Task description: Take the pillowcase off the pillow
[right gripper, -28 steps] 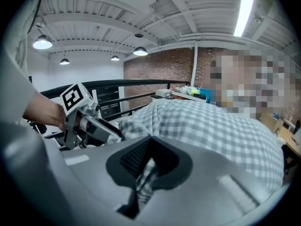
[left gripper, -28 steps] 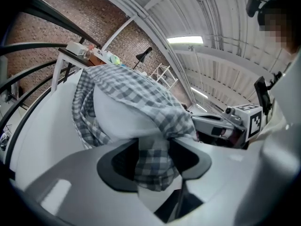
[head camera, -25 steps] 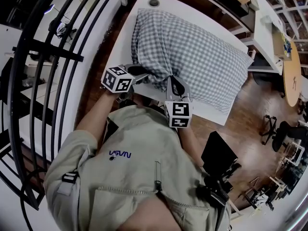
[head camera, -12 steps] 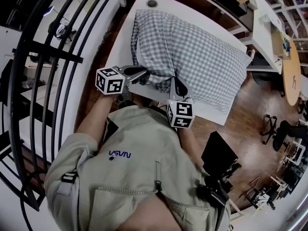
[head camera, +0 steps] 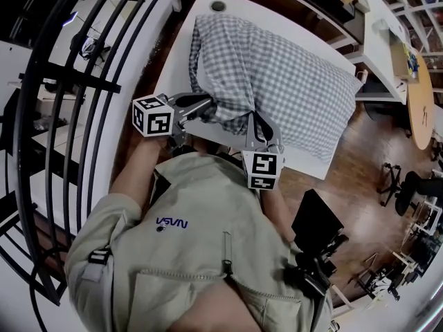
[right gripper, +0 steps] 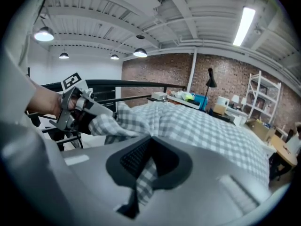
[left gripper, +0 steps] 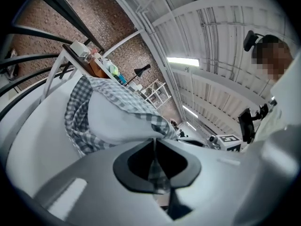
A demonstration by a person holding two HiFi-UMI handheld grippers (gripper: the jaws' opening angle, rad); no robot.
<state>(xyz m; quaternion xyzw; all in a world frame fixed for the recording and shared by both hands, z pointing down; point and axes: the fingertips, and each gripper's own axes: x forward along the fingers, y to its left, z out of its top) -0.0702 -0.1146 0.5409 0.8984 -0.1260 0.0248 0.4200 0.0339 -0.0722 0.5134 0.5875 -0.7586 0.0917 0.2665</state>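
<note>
A pillow in a blue-and-white checked pillowcase (head camera: 277, 81) lies on a white table (head camera: 181, 61). My left gripper (head camera: 208, 106) has just been closing and now pinches the pillowcase's open hem (left gripper: 155, 166) at the near left corner. In the left gripper view the white pillow (left gripper: 113, 124) shows inside the lifted opening. My right gripper (head camera: 258, 122) is shut on the hem (right gripper: 146, 175) a little further right, at the near edge. In the right gripper view the left gripper (right gripper: 77, 108) holds its bunch of checked cloth raised off the table.
Black curved railings (head camera: 62, 116) run along the left, close to the table. A round cable hole (head camera: 218, 6) sits at the table's far end. A black stand (head camera: 315, 230) is by my right side, and a round wooden table (head camera: 421, 113) is at the far right.
The left gripper's jaws have closed on the hem, and it has moved left and risen, drawing the cloth out. The right gripper has kept still on its hold.
</note>
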